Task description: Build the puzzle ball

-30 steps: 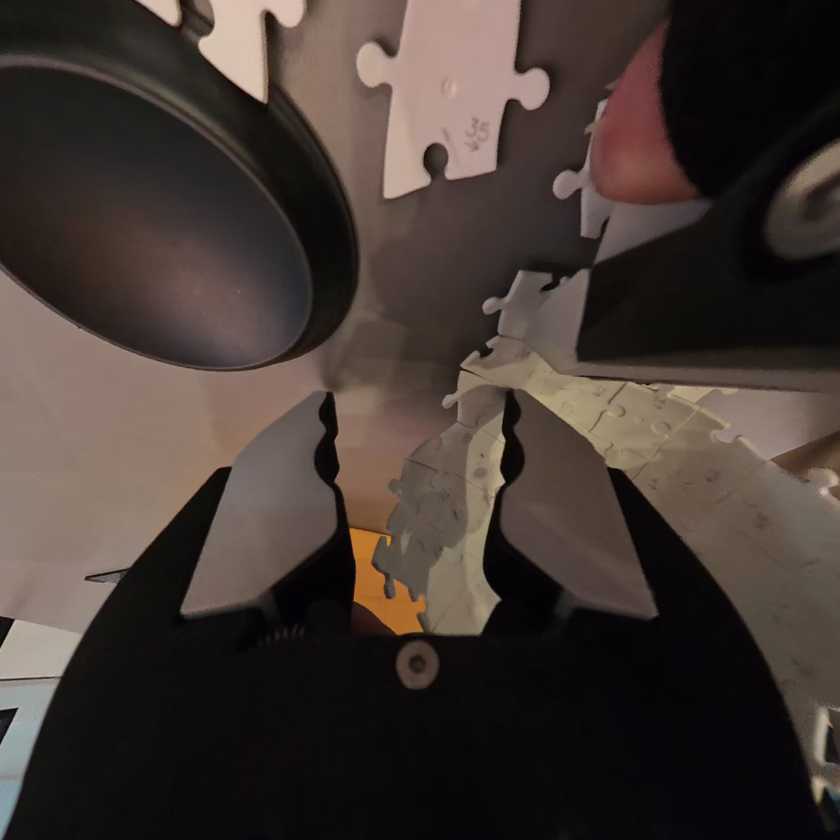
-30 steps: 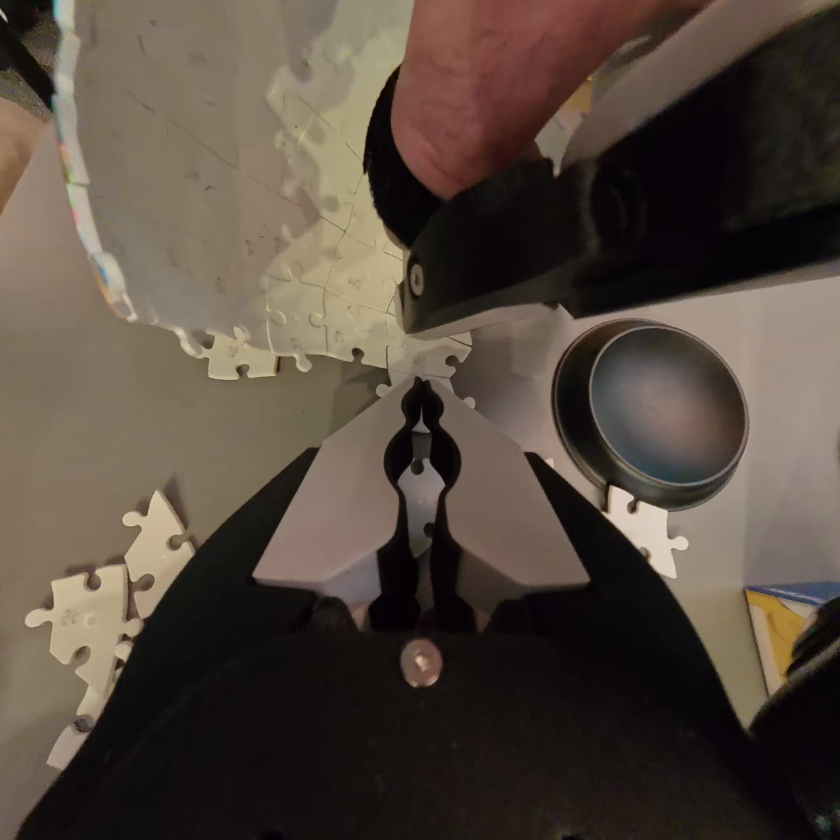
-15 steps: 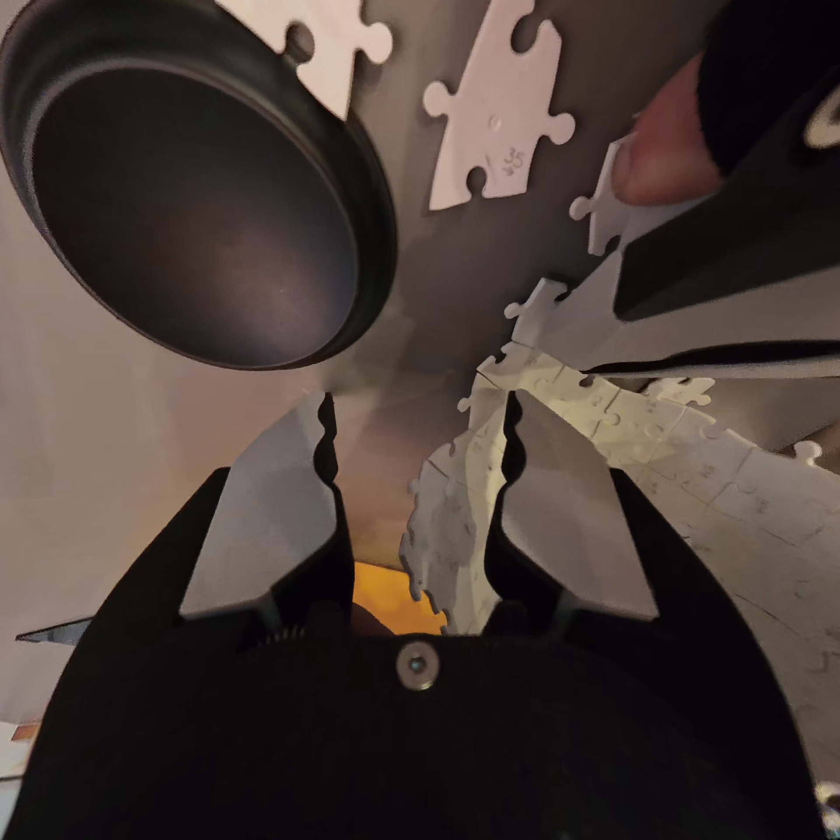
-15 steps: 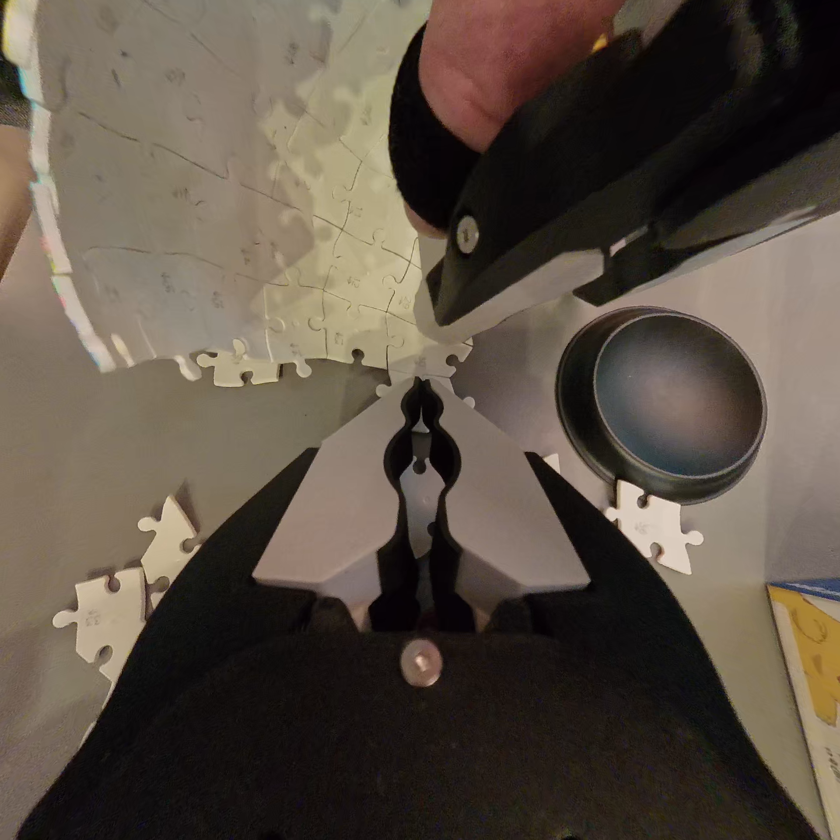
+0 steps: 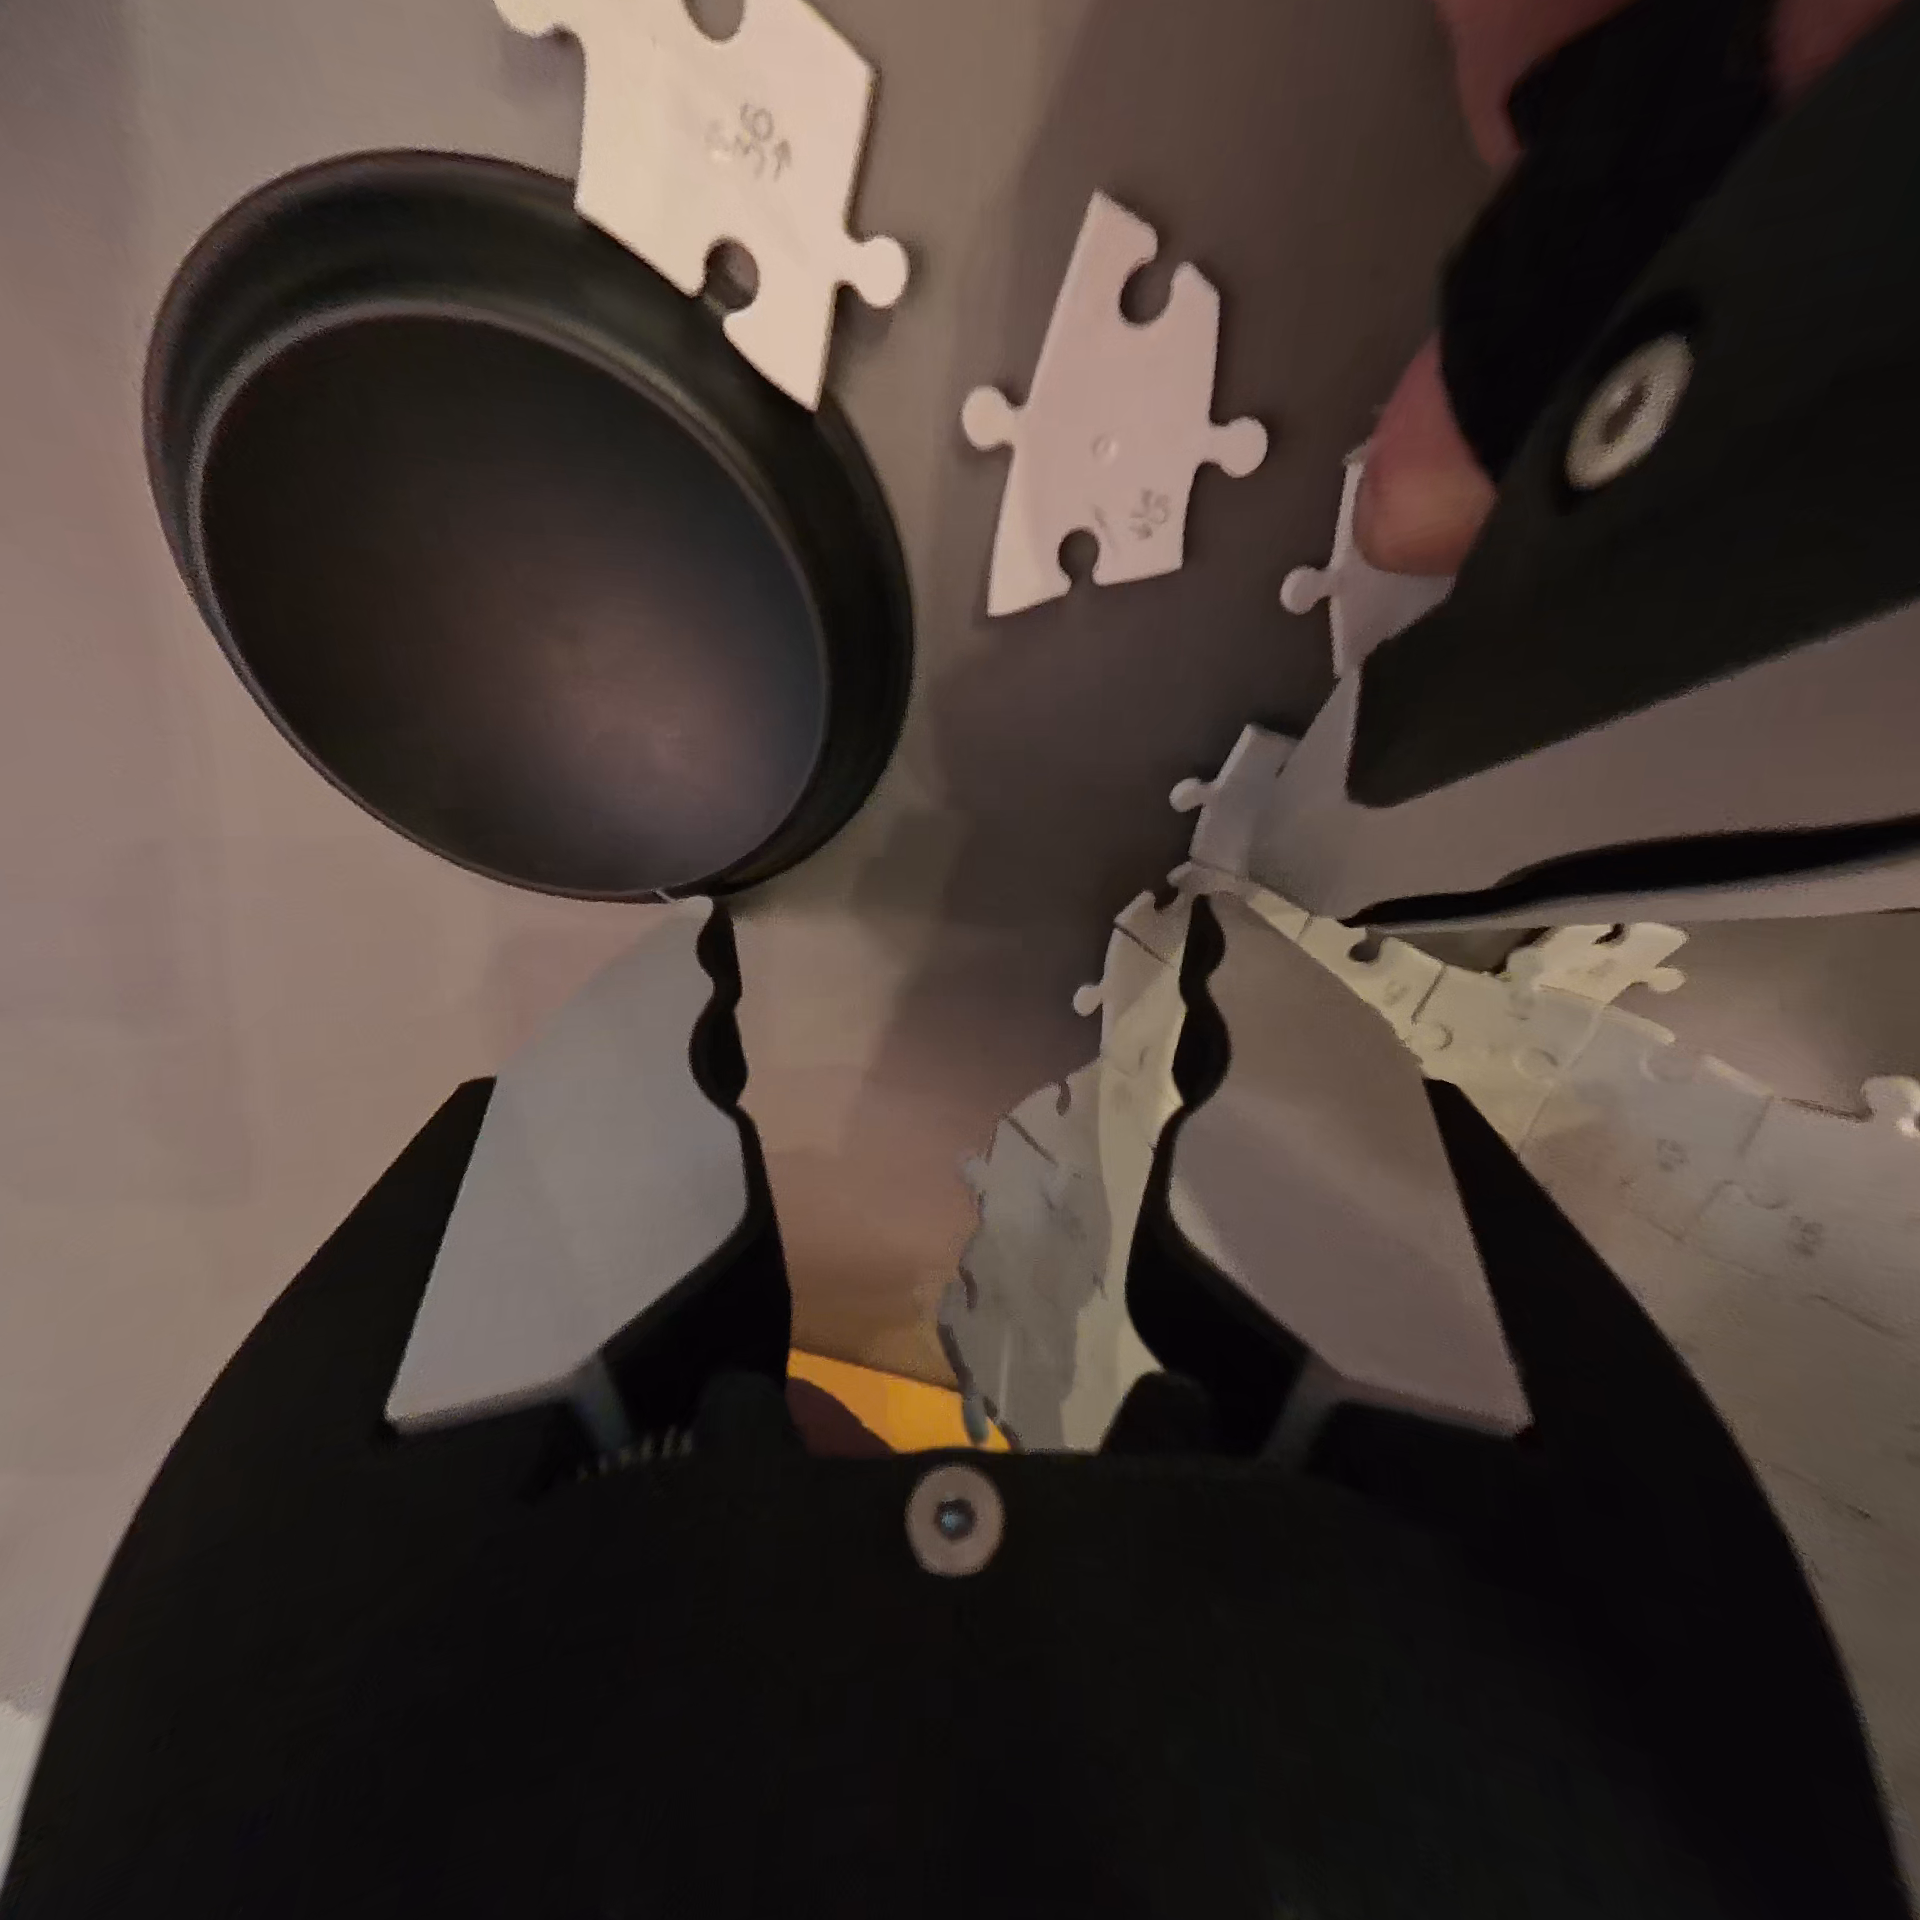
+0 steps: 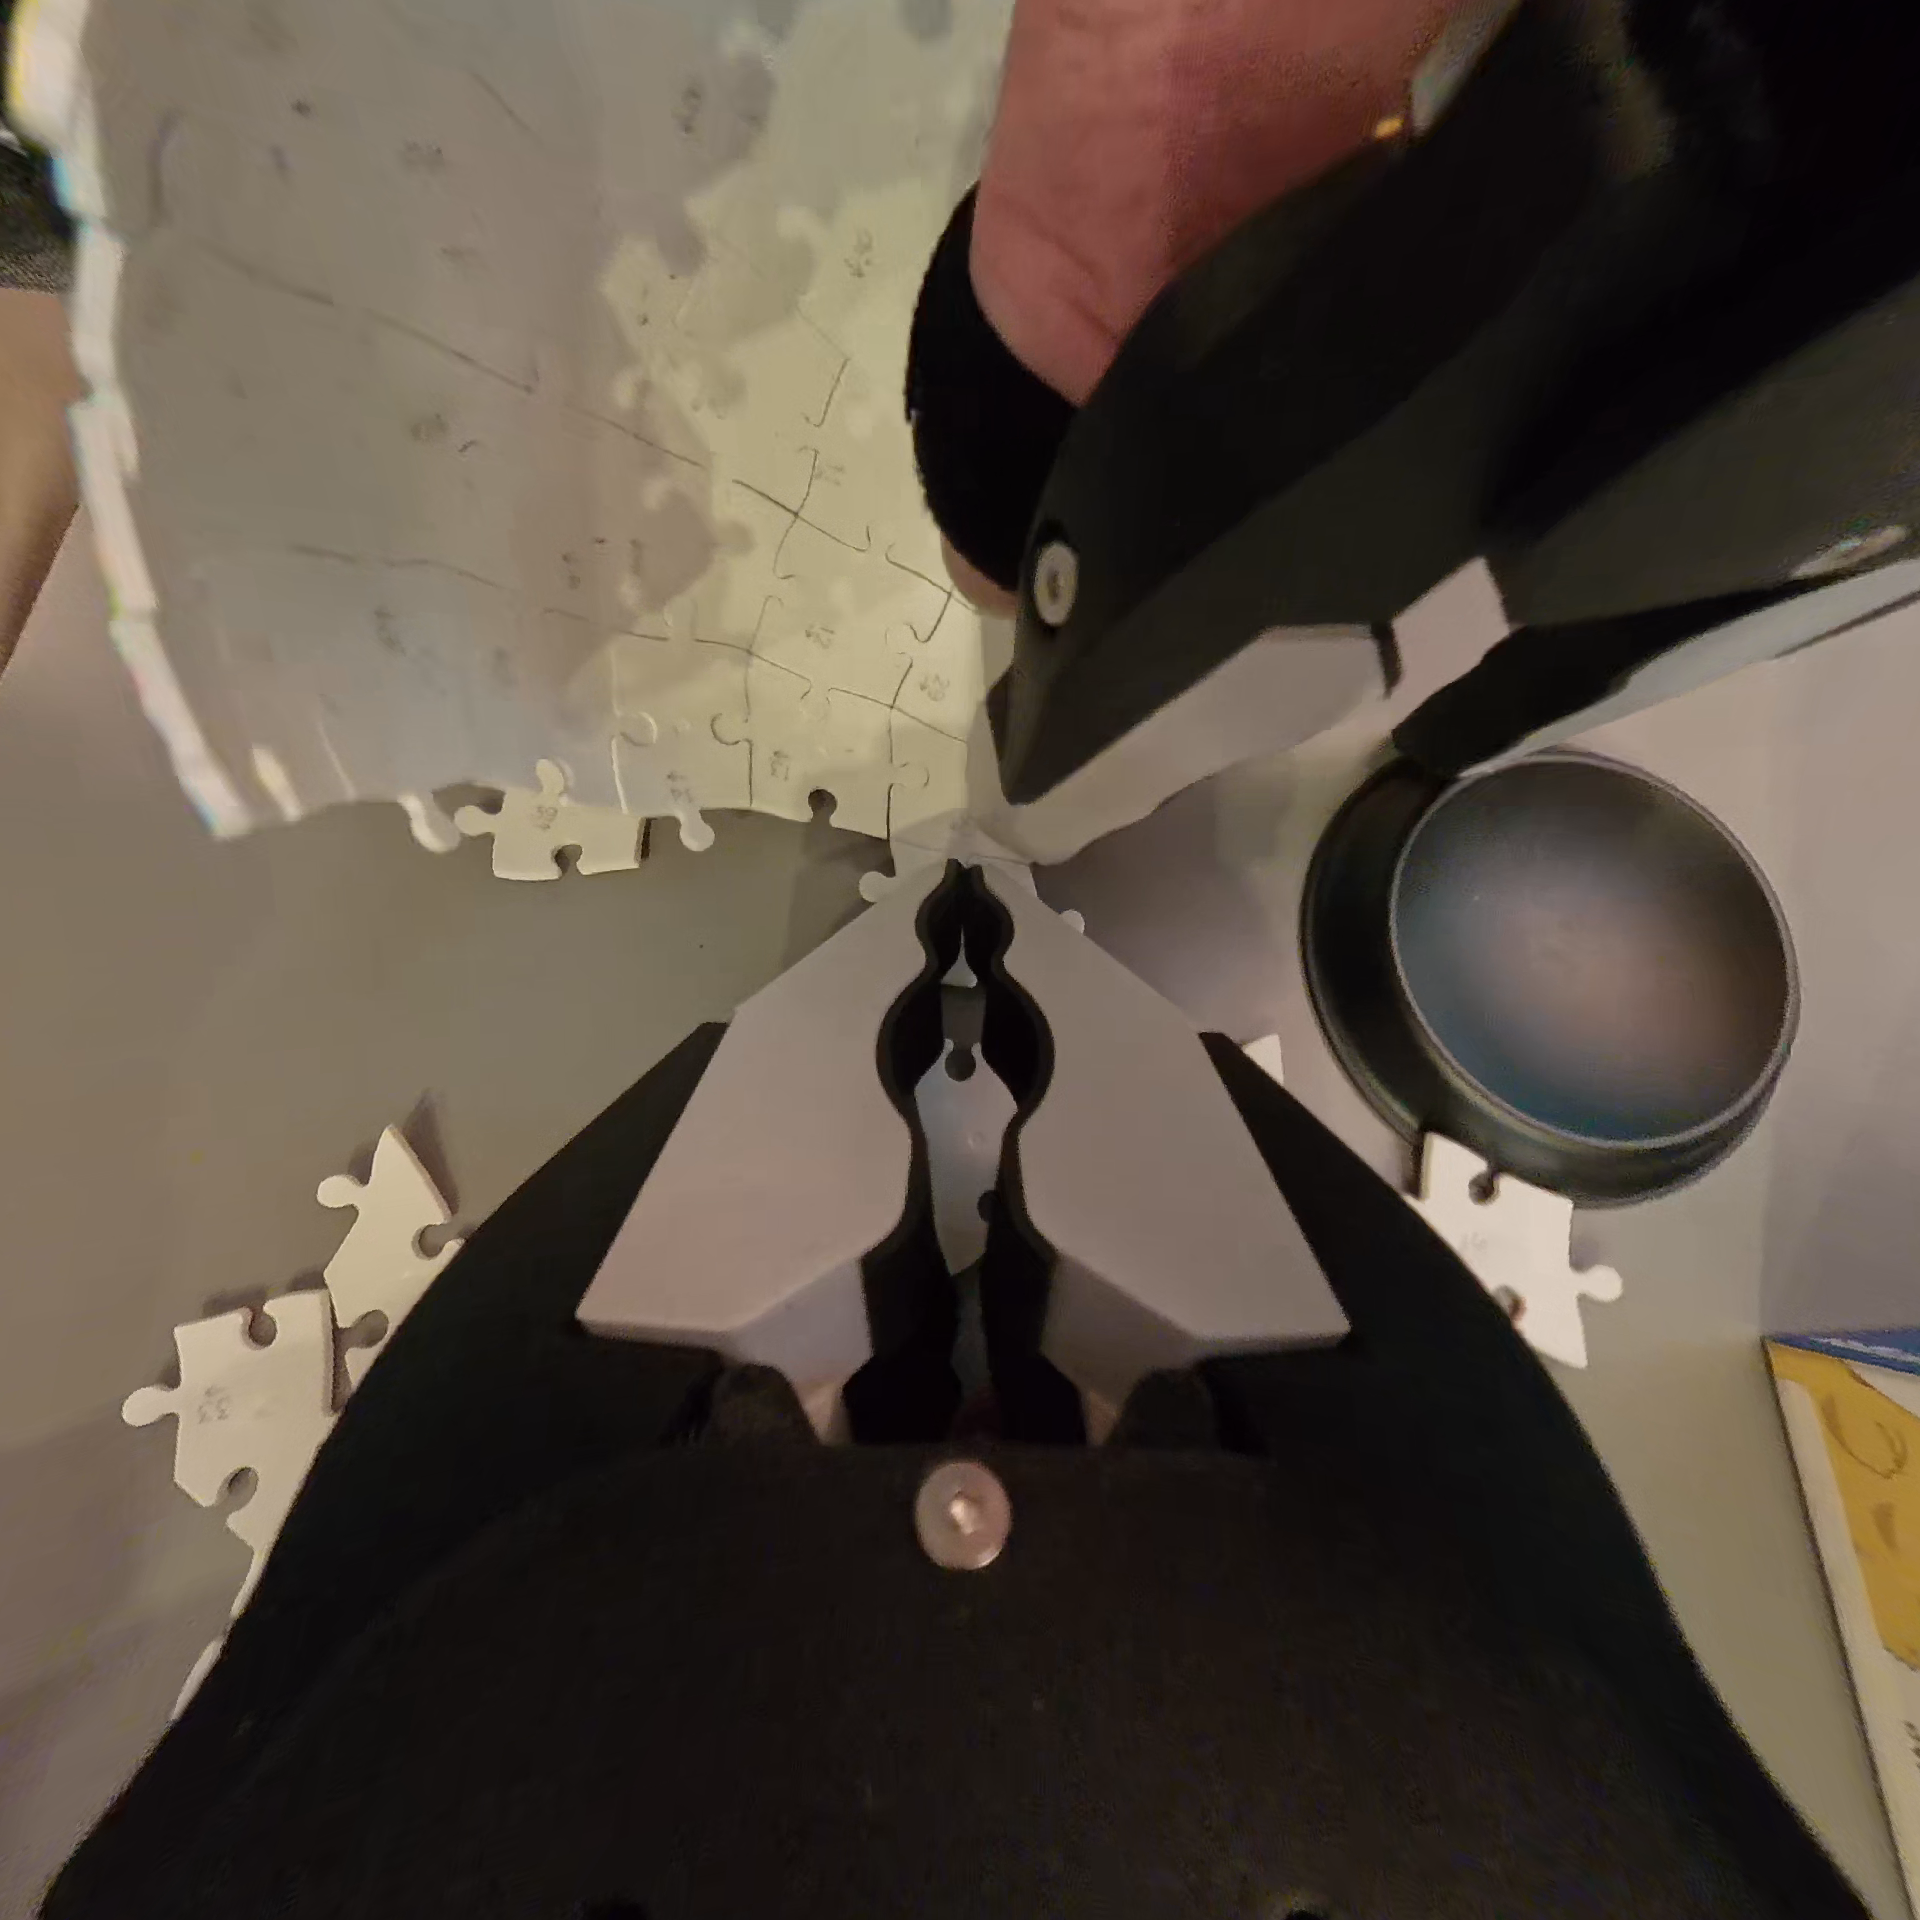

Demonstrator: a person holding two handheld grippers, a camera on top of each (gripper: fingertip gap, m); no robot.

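Note:
The partly built white puzzle ball shell (image 6: 436,447) fills the upper left of the right wrist view and shows at the right of the left wrist view (image 5: 1621,1143). My right gripper (image 6: 961,883) is shut on a white puzzle piece (image 6: 966,1132) and holds its tip against the shell's lower rim. In the left wrist view the right gripper (image 5: 1288,831) and its piece (image 5: 1242,790) are at the upper right. My left gripper (image 5: 956,925) is open, its right finger against the shell's edge. It also shows in the right wrist view (image 6: 1205,764).
A black round stand (image 5: 520,603) sits on the grey table; it also shows in the right wrist view (image 6: 1558,987). Loose white pieces lie by it (image 5: 1112,436) (image 6: 1507,1257) and at the left (image 6: 239,1423). A yellow and blue booklet (image 6: 1860,1507) is at the right edge.
My left gripper has shifted, so the stand and loose pieces slid down and right in its view. The shell has come closer to the right gripper, which stays shut on its piece.

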